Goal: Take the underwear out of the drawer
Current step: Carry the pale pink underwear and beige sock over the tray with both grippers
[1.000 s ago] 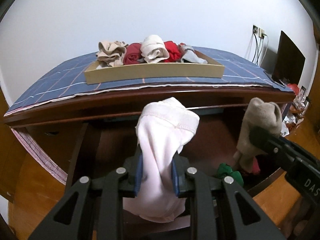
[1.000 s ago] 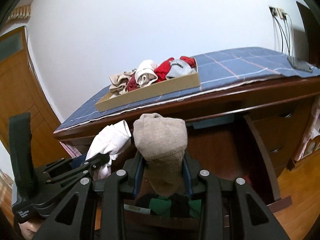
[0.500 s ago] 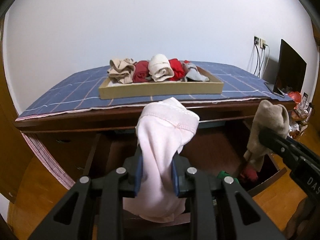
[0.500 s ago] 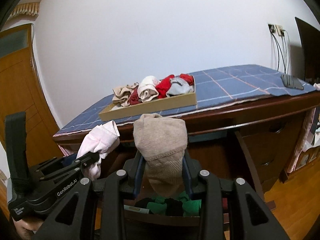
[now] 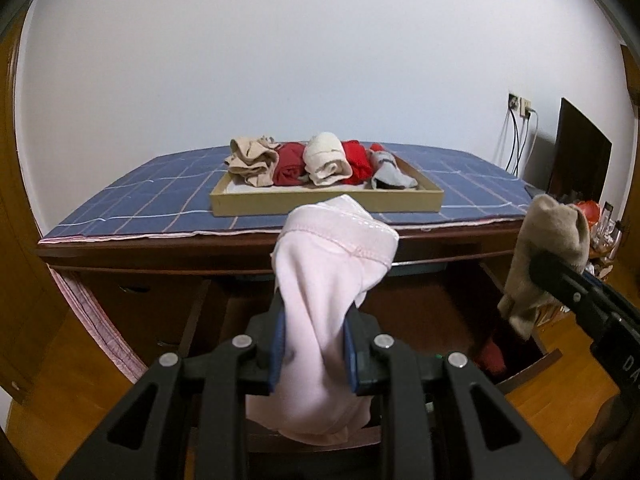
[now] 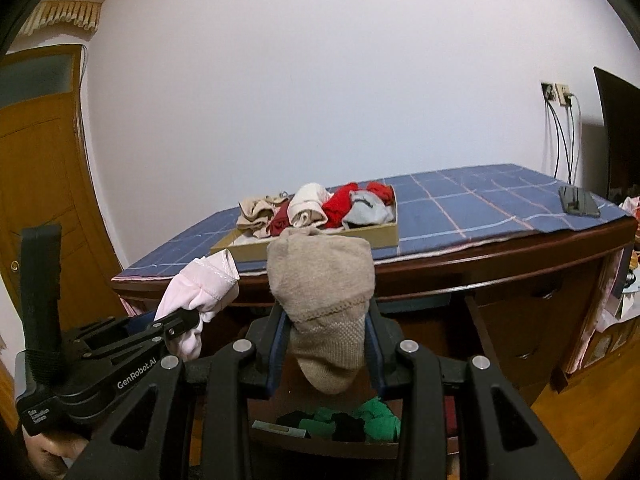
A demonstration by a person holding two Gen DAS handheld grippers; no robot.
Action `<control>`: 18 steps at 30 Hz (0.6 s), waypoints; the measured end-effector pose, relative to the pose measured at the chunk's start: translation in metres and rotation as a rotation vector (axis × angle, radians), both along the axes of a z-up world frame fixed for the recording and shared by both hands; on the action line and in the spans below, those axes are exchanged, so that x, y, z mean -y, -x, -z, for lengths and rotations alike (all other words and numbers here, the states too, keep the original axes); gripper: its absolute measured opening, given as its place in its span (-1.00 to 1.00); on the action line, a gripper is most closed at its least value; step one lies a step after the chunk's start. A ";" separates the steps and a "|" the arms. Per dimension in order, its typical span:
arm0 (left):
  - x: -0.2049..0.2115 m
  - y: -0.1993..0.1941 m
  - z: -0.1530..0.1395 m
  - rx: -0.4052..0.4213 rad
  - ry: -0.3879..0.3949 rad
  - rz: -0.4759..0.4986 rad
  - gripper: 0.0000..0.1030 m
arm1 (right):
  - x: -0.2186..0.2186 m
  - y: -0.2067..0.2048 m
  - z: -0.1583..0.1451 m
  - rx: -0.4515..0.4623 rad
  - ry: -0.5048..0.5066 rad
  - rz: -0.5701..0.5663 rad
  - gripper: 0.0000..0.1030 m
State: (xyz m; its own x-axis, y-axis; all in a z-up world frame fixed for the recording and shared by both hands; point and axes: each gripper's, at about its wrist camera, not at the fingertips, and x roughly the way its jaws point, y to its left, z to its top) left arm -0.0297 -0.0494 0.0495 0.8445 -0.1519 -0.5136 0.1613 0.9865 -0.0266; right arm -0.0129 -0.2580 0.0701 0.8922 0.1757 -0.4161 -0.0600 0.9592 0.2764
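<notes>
Left gripper [image 5: 312, 354]: jaws pinching pink underwear [image 5: 328, 280], garment clear of open drawer [image 6: 328, 438], hanging in front of dresser. Right gripper [image 6: 326, 354]: jaws pinching beige underwear [image 6: 320, 280], likewise above drawer. Step in hand, judged: carry both pieces to cardboard tray [image 5: 320, 202] on blue checked cloth [image 5: 160, 196]. Advice: keep grips firm; lift hanging tails above dresser edge and tray wall; aim for bare tray floor near front wall, release only over it. Green and black pieces [image 6: 348, 424] remain in drawer.

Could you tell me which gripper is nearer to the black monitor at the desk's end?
Right. The right gripper, clamping beige underwear, is on the side of the monitor; the left gripper, clamping pink underwear, is further away.
</notes>
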 end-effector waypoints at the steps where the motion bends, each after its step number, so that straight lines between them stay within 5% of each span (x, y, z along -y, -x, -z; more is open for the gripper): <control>1: -0.001 0.001 -0.002 0.006 0.005 -0.003 -0.56 | 0.000 0.000 -0.001 0.005 0.002 0.000 -0.29; 18: -0.014 -0.002 -0.032 0.097 -0.010 -0.059 -0.56 | -0.014 -0.022 -0.027 0.042 0.004 -0.073 -0.29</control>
State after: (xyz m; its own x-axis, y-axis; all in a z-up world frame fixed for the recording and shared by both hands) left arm -0.0279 -0.0357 0.0810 0.8976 -0.0957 -0.4302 0.1043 0.9945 -0.0034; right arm 0.0095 -0.2439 0.0970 0.8938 0.2393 -0.3793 -0.1411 0.9529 0.2686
